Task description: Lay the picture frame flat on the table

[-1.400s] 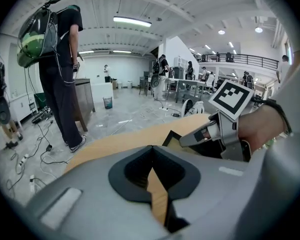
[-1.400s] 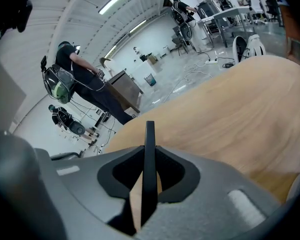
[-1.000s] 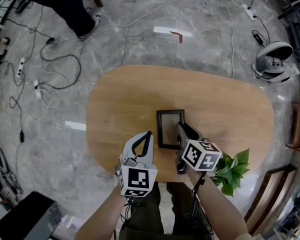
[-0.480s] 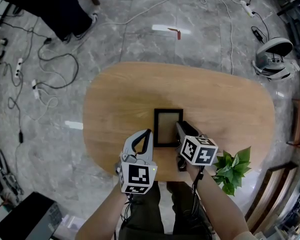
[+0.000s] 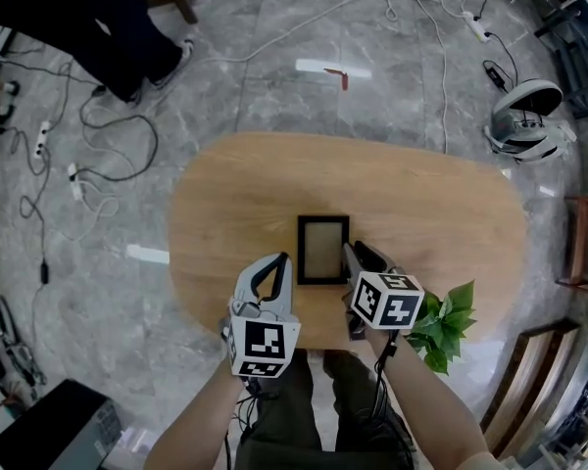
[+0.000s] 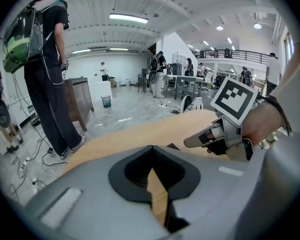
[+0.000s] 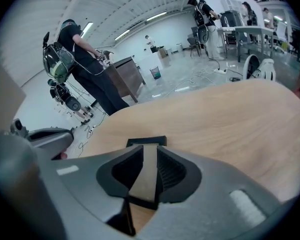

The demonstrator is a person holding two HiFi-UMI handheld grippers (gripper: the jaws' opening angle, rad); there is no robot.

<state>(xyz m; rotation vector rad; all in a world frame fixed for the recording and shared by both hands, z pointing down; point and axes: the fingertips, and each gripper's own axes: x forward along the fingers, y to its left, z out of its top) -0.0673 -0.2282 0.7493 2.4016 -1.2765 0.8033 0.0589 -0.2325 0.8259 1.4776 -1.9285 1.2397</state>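
Wood tabletop (image 5: 421, 213): black picture frame (image 5: 322, 250) lies flat near the centre, pale panel facing up. Right gripper (image 5: 353, 255) sits over the frame's right edge with its jaws parted. They have just been closing and pinch nothing; the frame shows through the gap. Left gripper (image 5: 280, 260) is just left of the frame, jaws pressed together, empty. Each gripper's cube bears black-and-white square markers.

Overhead cam, 2 low cams, shared table (image 5: 225, 204)
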